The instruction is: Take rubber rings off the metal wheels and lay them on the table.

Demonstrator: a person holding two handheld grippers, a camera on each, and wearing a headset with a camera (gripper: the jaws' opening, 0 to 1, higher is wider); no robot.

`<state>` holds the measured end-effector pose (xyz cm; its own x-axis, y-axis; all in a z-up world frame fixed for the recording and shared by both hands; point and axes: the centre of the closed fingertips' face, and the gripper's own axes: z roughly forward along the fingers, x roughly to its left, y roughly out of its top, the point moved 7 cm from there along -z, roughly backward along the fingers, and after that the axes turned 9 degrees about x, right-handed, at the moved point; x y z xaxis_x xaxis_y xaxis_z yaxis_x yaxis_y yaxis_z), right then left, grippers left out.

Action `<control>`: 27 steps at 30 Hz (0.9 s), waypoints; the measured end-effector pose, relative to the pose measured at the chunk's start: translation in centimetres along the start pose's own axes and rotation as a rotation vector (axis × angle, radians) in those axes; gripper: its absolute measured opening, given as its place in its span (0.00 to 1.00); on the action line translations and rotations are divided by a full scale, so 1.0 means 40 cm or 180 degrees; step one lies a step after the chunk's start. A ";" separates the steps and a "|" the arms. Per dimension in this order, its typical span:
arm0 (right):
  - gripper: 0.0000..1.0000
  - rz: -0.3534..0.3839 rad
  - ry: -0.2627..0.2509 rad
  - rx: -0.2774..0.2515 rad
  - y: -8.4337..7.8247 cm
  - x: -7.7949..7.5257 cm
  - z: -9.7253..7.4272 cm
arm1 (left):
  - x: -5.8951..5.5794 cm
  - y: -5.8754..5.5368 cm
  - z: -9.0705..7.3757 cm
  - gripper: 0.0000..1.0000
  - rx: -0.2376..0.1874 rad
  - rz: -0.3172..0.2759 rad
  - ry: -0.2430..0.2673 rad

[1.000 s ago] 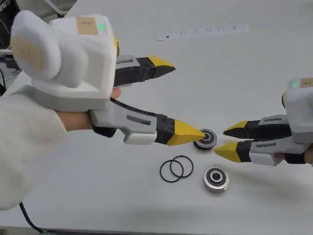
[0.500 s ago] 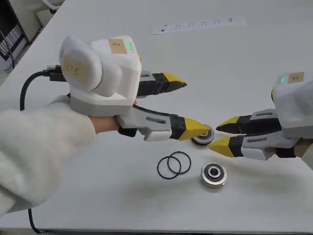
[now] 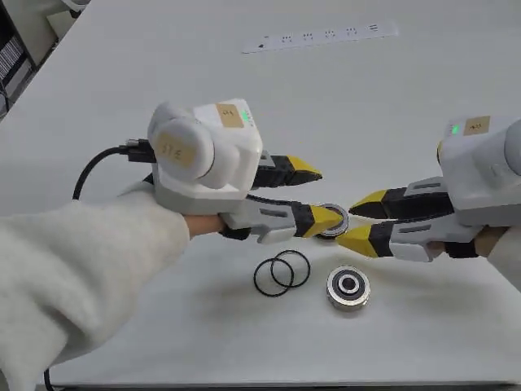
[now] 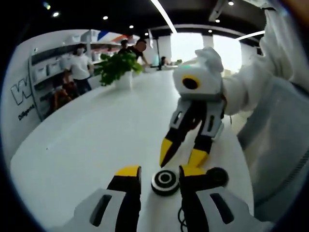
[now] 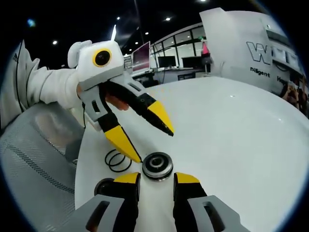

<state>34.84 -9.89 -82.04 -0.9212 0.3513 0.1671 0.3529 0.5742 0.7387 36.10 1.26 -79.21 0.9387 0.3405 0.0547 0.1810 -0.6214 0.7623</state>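
Rubber rings [image 3: 282,273]: head view shows two thin black hoops lying flat and overlapping on the white table [image 3: 163,98], already free. Just beyond them the target wheel [image 3: 336,213] lies flat, axle upright, caught between two gripper noses that face each other. Left gripper [image 3: 319,195] spread wide, empty; its lower yellow tip lies over the wheel's near-left edge, the upper jaw well off it. Right gripper [image 3: 356,220] roughly half open, empty, its tips just beside the wheel on the other side. A second wheel [image 3: 348,287] sits apart toward the person, with a bright steel rim and dark centre. Left gripper view: the left gripper [image 4: 161,173] straddles the wheel [image 4: 165,181], a round disc with a black outer band and pale hub; one tip seems to touch its edge. The right gripper [image 4: 182,154] points down at it from the far side. Right gripper view: the wheel [image 5: 157,166] lies dead ahead of the right gripper [image 5: 156,180], just past the tips and centred in the gap; the left gripper [image 5: 150,144] comes in from the opposite side, its lower tip at the rim. Loose rings [image 5: 116,160] lie off to the left. Judgement: both are about equally near; the left looks placed to steady the wheel and the right to pick at the band. Metal hard and slick, rubber thin and stretchy. Whether a ring sits in the groove, I cannot tell for sure.
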 end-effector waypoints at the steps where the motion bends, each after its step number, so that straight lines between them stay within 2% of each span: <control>1: 0.24 -0.0006 0.0000 0.0002 0.000 0.001 0.000 | 0.000 -0.004 0.004 0.28 0.0022 -0.0011 -0.0007; 4: 0.24 -0.0038 -0.0021 0.0016 -0.001 0.001 0.003 | 0.002 -0.014 0.016 0.25 0.0092 0.0009 -0.0008; 12: 0.22 -0.0077 -0.0030 0.0020 -0.001 0.001 0.007 | -0.007 -0.025 0.036 0.19 0.0120 -0.0060 -0.0077; 22: 0.21 -0.0120 -0.0060 -0.0022 0.004 0.000 0.012 | -0.009 -0.034 0.040 0.14 0.0036 -0.0151 -0.0055; 27: 0.18 -0.0264 -0.0102 0.0022 -0.002 0.000 0.011 | -0.007 -0.034 0.042 0.14 0.0027 -0.0153 -0.0047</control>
<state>34.89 -9.62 -82.39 -0.9417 0.3258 0.0843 0.2768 0.6073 0.7447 36.10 0.83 -81.36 0.9330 0.3597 0.0085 0.2285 -0.6105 0.7584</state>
